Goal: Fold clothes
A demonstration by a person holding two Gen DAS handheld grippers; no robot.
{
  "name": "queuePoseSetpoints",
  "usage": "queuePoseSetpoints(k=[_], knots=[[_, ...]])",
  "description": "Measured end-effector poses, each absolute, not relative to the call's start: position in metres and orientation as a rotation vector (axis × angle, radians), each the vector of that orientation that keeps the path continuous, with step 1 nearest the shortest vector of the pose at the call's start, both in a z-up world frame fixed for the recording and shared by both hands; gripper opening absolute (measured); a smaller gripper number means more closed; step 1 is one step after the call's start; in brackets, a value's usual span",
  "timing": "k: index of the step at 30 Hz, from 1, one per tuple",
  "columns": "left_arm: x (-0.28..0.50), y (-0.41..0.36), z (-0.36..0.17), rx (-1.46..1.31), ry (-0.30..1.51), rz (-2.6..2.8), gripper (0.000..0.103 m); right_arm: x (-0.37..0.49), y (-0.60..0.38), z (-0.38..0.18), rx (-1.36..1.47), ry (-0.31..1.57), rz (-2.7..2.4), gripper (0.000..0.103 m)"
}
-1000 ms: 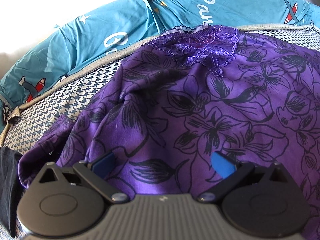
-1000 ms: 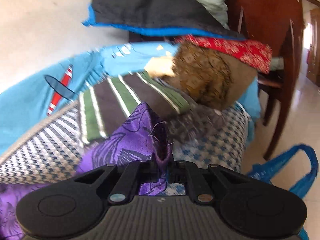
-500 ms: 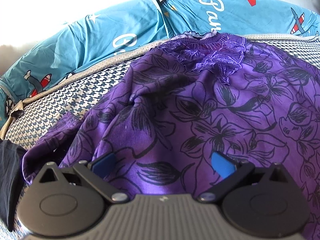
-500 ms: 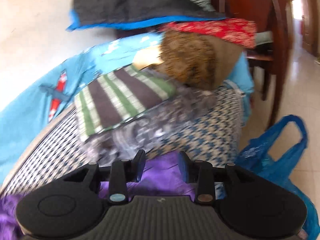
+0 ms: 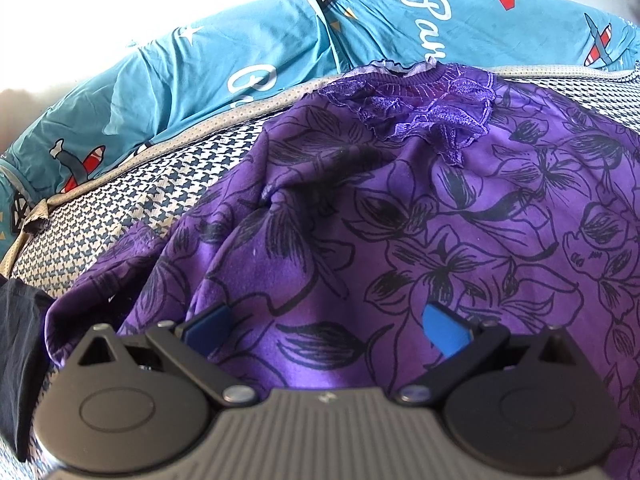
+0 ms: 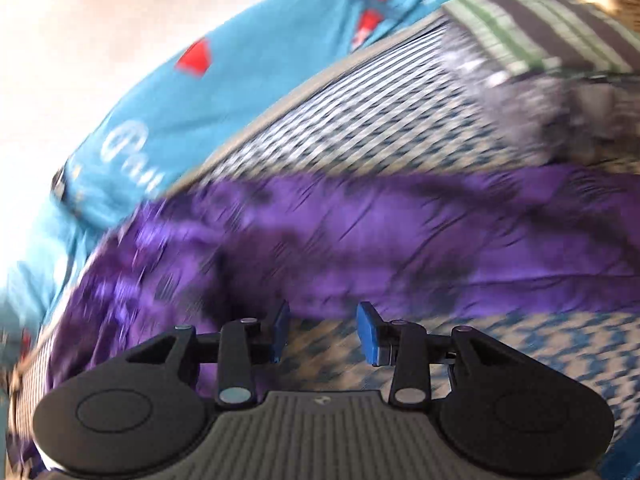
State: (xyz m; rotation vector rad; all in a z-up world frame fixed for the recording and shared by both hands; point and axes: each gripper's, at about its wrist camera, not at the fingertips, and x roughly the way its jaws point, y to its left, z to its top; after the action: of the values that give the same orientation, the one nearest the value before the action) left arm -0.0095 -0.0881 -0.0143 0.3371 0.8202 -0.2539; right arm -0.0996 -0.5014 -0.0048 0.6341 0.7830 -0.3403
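Houndstooth bedding (image 5: 132, 204) backs the scene, with a teal printed sheet (image 5: 224, 56) behind it. We find the purple floral blouse (image 5: 400, 216) spread flat on it, lace collar (image 5: 428, 104) at the far edge. We judge it light, soft and limp; hems and shoulders offer the best hold. Our left gripper (image 5: 326, 322) hovers over it, spread wide, empty. Our right gripper (image 6: 322, 330), partly parted, holds nothing, above the bedding beside the blouse's edge.

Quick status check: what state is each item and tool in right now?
Purple top: spread out, rumpled, unfolded.
Left tool: open above the top, holding nothing.
Right tool: open, empty.
Striped garment: folded.
Black cloth: bunched at the edge.
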Motion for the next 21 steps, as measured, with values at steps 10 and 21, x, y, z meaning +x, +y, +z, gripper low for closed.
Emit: queuePoseSetpoints(k=[10,21], knots=[[-0.009,-0.082,-0.012,0.326,0.824,-0.239,0.103,-0.091,-0.469,-0.023,0.575,0.863,-0.262,0.042],[-0.014,-0.072,-0.011,0.329,0.828,-0.221,0.103,-0.101,-0.387,-0.042,0.153,0.884,-0.209,0.027]])
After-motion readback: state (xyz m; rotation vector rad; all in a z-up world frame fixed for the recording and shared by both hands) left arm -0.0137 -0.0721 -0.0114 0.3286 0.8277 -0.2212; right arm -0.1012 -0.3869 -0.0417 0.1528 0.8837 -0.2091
